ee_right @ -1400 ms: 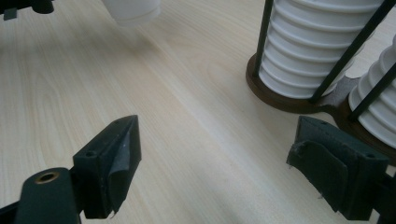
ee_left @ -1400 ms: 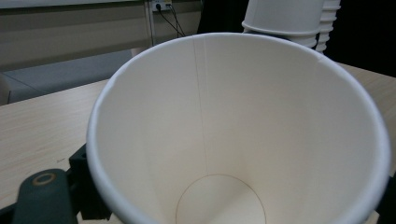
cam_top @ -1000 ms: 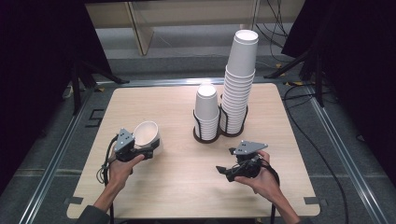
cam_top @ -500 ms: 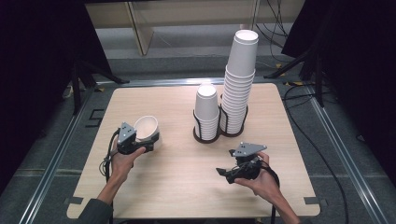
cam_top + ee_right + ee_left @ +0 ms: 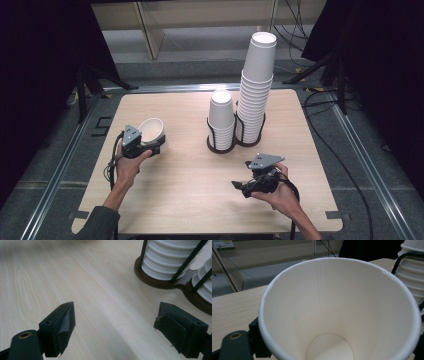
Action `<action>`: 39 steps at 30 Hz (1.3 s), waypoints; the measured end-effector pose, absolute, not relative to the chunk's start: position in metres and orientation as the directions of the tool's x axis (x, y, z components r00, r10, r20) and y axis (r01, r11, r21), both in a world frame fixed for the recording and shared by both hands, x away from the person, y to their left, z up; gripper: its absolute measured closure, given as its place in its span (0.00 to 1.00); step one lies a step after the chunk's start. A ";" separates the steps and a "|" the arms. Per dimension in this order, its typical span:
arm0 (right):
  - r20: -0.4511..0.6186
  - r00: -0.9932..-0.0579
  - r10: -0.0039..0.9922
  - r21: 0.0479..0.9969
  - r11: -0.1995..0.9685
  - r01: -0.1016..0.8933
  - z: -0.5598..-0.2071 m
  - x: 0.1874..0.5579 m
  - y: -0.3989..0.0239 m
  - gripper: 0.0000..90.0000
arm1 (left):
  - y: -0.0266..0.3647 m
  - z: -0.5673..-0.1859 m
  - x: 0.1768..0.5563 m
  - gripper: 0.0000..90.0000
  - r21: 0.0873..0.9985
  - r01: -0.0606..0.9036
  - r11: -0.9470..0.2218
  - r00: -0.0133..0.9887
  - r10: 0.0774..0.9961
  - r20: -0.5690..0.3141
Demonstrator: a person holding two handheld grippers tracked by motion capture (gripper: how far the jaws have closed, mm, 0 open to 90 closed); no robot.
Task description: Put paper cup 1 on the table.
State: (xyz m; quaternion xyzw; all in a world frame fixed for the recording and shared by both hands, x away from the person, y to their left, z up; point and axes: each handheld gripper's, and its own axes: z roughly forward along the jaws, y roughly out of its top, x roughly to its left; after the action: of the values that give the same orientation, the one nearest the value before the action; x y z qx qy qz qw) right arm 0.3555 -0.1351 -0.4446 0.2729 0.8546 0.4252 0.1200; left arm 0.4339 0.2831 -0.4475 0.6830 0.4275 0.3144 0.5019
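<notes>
Over by the left edge of the tabletop (image 5: 165, 200), my left claw (image 5: 150, 146) is clamped down tight on a single white paper cup (image 5: 151, 131), mouth tipped up and toward the middle of the table. From the left gripper view the cup (image 5: 337, 312) gapes right in front of me, thin wall, rolled rim, a seam running down the inside. I reckon this thing weighs next to nothing and the wall will buckle if I squeeze harder, so a light pinch low on the side, near the stiffer base, is the place to hold it; the rim is the other firm part. The paper looks dry and matte, so I don't expect it to slip.

Moving right, near the tabletop's centre, the short stack of cups (image 5: 221, 120) sits in its dark wire holder (image 5: 220, 145), and just beside it the tall stack (image 5: 256, 85) towers toward the far edge. That tall one looks tippy to me; I'd come at it gently.

Near the front right, my right claw (image 5: 239, 186) hovers low over bare wood, jaws spread wide with nothing between them, the holder's base (image 5: 160, 280) just ahead.
</notes>
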 end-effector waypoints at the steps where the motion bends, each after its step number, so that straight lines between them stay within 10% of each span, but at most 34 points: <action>1: 0.027 -0.822 0.569 0.792 0.490 0.364 -0.445 0.355 -0.135 0.18 | 0.283 -0.448 0.434 0.16 0.954 0.268 -0.131 0.437 0.900 0.000; 39: 0.026 -0.816 0.578 0.787 0.492 0.374 -0.448 0.353 -0.140 0.18 | 0.291 -0.462 0.487 0.16 0.936 0.318 -0.152 0.342 0.939 0.036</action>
State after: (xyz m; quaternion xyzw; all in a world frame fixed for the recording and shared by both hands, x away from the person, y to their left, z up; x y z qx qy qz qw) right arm 0.3526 -0.1398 -0.4482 0.2782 0.8550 0.4205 0.1215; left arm 0.4873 0.2907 -0.4620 0.6792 0.4629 0.3388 0.4579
